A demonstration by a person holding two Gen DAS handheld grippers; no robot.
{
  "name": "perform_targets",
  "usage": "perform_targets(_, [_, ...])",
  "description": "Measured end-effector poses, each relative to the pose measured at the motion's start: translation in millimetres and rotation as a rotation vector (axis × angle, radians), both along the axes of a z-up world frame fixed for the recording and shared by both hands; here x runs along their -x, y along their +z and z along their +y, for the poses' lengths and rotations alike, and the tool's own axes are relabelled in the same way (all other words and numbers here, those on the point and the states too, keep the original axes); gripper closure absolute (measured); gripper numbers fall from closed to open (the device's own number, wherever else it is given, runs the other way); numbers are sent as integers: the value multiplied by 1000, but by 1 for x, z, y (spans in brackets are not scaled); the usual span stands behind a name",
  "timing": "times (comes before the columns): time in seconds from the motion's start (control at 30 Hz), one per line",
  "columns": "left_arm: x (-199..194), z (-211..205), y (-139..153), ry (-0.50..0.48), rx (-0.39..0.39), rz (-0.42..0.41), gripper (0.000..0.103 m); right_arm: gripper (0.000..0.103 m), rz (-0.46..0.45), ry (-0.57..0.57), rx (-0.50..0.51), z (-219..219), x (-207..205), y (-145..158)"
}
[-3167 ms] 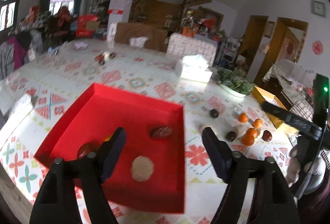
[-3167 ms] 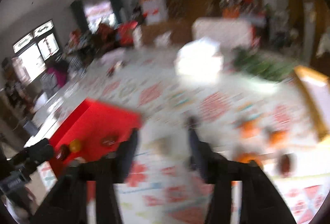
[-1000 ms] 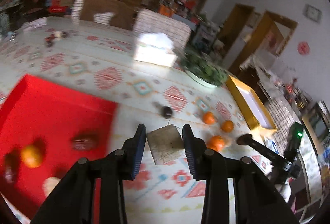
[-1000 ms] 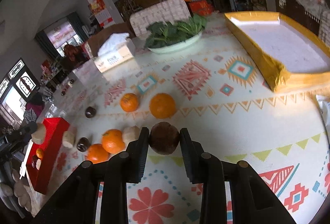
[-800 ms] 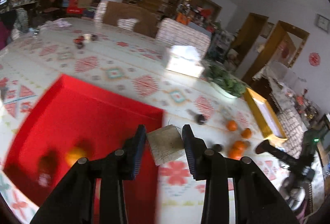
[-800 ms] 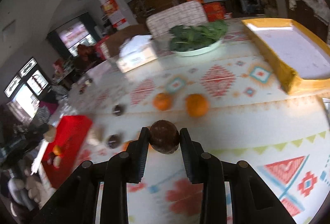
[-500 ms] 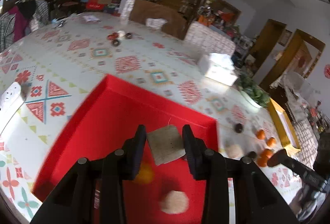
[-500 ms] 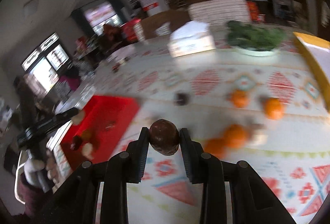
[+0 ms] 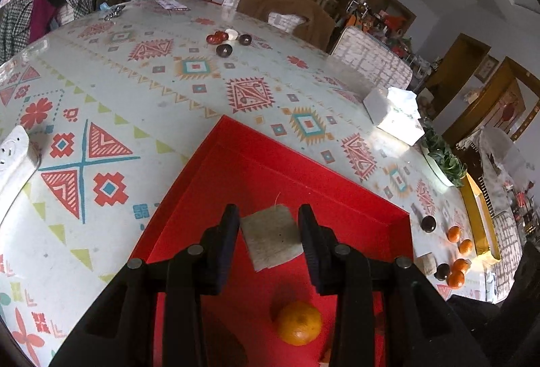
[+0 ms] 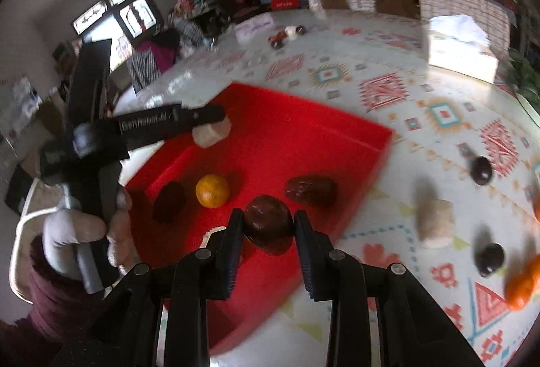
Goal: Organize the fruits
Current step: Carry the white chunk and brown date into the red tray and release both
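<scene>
Left gripper (image 9: 269, 237) pinches a beige block (image 9: 271, 237) above the red tray (image 9: 236, 144); right gripper (image 10: 268, 227) pinches a dark fruit (image 10: 268, 225). Released this high, either may bounce out or strike the orange (image 10: 212, 190).

- The orange (image 9: 298, 322) in the red tray (image 9: 236, 137) is partly behind the left gripper (image 9: 270, 233).
- Fruit (image 10: 521, 282) at the right edge is blurry and cut off.
- The tray's near corner is hidden under the right gripper (image 10: 268, 227).
- Small things (image 9: 226, 37) far across the table are too small to name.
</scene>
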State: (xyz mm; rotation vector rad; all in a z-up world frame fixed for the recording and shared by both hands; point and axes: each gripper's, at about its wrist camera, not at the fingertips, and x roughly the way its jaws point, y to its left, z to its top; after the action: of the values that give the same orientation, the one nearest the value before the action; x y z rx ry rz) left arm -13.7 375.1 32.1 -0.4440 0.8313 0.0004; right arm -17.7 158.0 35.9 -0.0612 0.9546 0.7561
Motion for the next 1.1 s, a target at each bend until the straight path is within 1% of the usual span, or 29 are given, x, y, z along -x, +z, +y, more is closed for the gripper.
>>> perform_targets(0.07, [-1, 2, -1, 2, -3, 4, 67, 70, -25, 8, 50, 12, 0, -7])
perform_targets(0.17, [0, 3, 0, 8, -12, -3, 66, 70, -63, 12, 81, 20, 2, -9])
perform_targets(0.2, [0, 3, 1, 8, -19, -6, 64, 70, -70, 13, 88, 22, 2, -9])
perform_targets(0.23, [1, 3, 3, 5, -18, -10, 60, 70, -76, 14, 92, 23, 2, -9])
perform_targets(0.3, [4, 2, 7, 6, -16, -20, 53, 70, -78, 16, 94, 23, 2, -10])
perform_targets(0.4, [10, 2, 14, 11, -16, -37, 51, 70, -75, 14, 75, 22, 3, -8])
perform_targets(0.43, [14, 1, 18, 14, -11, -46, 49, 70, -80, 12, 69, 20, 4, -6])
perform_targets(0.57, [30, -4, 35, 21, -2, -92, 45, 70, -108, 2, 52, 12, 13, 4])
perform_targets(0.6, [35, -6, 40, 22, -3, -104, 42, 70, -116, -4, 44, 8, 16, 7])
perform_targets(0.7, [51, -17, 55, 20, -20, -144, 38, 69, -126, -26, 19, -9, 24, 14])
perform_targets(0.83, [71, -41, 72, 5, -60, -194, 30, 65, -135, -96, -25, -47, 37, 21])
perform_targets(0.9, [80, -57, 80, -13, -65, -216, 28, 62, -126, -140, -52, -67, 41, 22])
perform_targets(0.97, [85, -71, 84, -35, -52, -230, 27, 62, -112, -197, -85, -94, 45, 22])
perform_targets(1.1, [98, -105, 87, -103, 2, -253, 23, 62, -112, -298, -105, -143, 53, 20])
